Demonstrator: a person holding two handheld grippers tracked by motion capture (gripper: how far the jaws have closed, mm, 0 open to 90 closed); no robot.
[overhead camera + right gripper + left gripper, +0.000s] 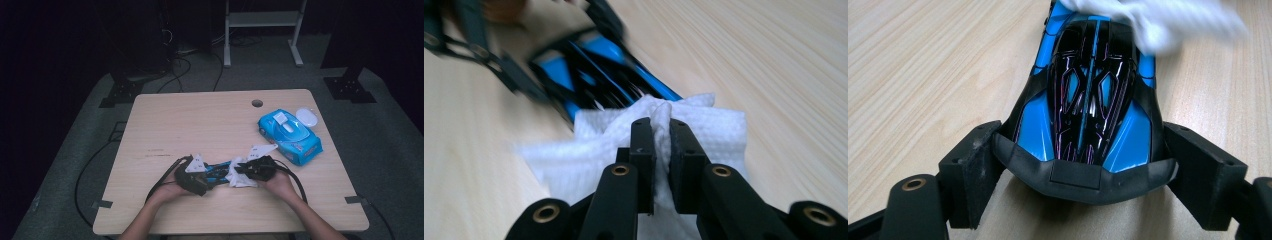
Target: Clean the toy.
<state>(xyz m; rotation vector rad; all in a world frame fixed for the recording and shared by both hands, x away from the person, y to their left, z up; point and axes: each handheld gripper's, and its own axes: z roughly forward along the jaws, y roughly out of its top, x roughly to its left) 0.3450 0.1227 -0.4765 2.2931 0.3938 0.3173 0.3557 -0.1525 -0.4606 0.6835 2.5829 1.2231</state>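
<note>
1. Dark floor with cables surrounded a light wooden table point(165, 120), and a white metal frame point(262, 20) stood far behind it.
2. Near the front edge of the table, the person held the left gripper point(197, 176) and the right gripper point(257, 169) close together, facing each other.
3. Between them lay a blue and black toy car point(217, 170), resting on the table.
4. In the left gripper view, both black pads pressed against the sides of the toy car point(1088, 100) at its wide end, so the left gripper point(1083, 175) was gripping the car.
5. In the right gripper view, the right gripper point(661, 130) had its jaws closed on a bunched white wipe point(704, 125).
6. The wipe point(239, 176) touched the far end of the car as seen from the left gripper.
7. On the right side of the table, well apart from the car, lay a blue pack of wipes point(290, 135), with its white lid point(307, 117) open on the far side.
</note>
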